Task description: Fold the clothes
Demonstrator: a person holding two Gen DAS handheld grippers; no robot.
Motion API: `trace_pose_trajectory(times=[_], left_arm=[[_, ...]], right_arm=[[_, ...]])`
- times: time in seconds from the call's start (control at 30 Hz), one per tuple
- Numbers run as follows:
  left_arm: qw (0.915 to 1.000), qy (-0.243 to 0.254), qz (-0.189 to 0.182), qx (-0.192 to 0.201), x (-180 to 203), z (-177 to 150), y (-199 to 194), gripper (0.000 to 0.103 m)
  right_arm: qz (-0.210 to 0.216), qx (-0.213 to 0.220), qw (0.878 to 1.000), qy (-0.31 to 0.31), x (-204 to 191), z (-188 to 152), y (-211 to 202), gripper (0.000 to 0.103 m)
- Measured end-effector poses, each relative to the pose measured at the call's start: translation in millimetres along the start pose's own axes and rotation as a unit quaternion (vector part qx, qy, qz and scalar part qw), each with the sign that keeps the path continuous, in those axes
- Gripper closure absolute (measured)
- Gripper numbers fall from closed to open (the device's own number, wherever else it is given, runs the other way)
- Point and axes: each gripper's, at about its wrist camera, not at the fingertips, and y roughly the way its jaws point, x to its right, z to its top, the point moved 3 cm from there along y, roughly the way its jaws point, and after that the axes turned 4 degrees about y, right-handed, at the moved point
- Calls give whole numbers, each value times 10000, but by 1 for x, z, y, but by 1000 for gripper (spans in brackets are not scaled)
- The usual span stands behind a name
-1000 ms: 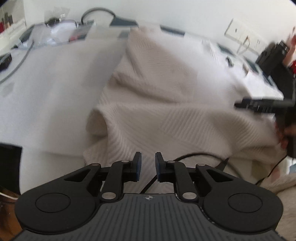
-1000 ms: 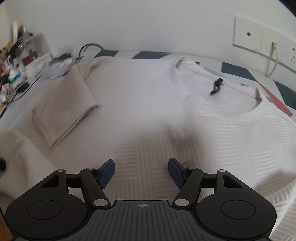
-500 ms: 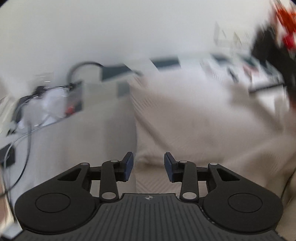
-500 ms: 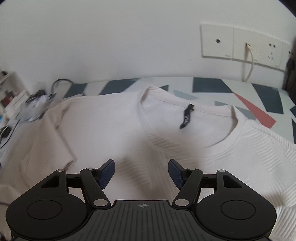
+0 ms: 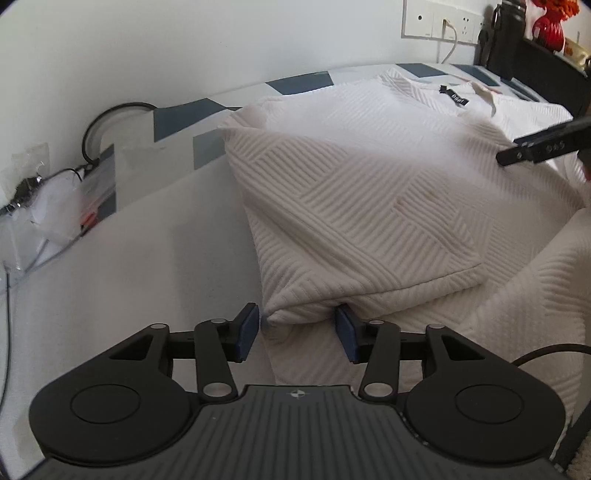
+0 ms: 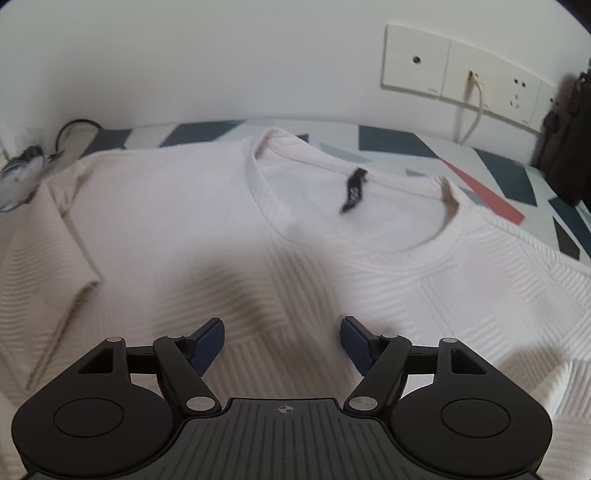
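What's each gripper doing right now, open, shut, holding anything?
Left gripper: open, jaws either side of the folded sleeve's corner, not clamped.
Right gripper: open, empty, above the white sweater's chest.

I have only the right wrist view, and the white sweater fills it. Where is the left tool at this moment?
Observer: The left tool is at the cuff end of the folded sleeve; the cuff's corner lies between its fingers.
Operator: Does it grip the cloth?
Observer: No. Its jaws are wide open and nothing is pinched.
Operator: Is anything fragile near?
Observer: A red vase stands on the dark shelf, beyond the sweater's collar side.
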Motion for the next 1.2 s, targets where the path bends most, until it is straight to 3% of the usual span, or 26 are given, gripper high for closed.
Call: trace_pose_trajectory(times=[0.07, 0.43, 0.7, 0.8, 0.9, 1.0, 1.2], left_arm=[[9997, -209, -128, -18, 1, 0, -2, 89], [9976, -676, 145, 79, 46, -23, -37, 92], [9903, -1354, 269, 138, 81, -49, -56, 92], [9857, -1613, 461, 183, 81, -53, -57, 87], [9806, -1823, 668, 271, 75, -50, -60, 80], [9803, -1770, 770, 424, 68, -45, -67, 78], [9863, -1411, 786, 346, 64, -41, -59, 77]], right_arm=[[-63, 13, 10000, -35, 0, -2, 0, 31], [10, -116, 9991, -414, 4, -15, -3, 9], [174, -162, 9975, -661, 21, -28, -13, 4], [214, -317, 9971, -660, 26, -29, -15, 3], [268, -561, 9962, -602, 28, -20, -17, 4], [545, -400, 9972, -317, 32, 5, -29, 6], [1180, 182, 9928, -113, 28, 74, -53, 31]])
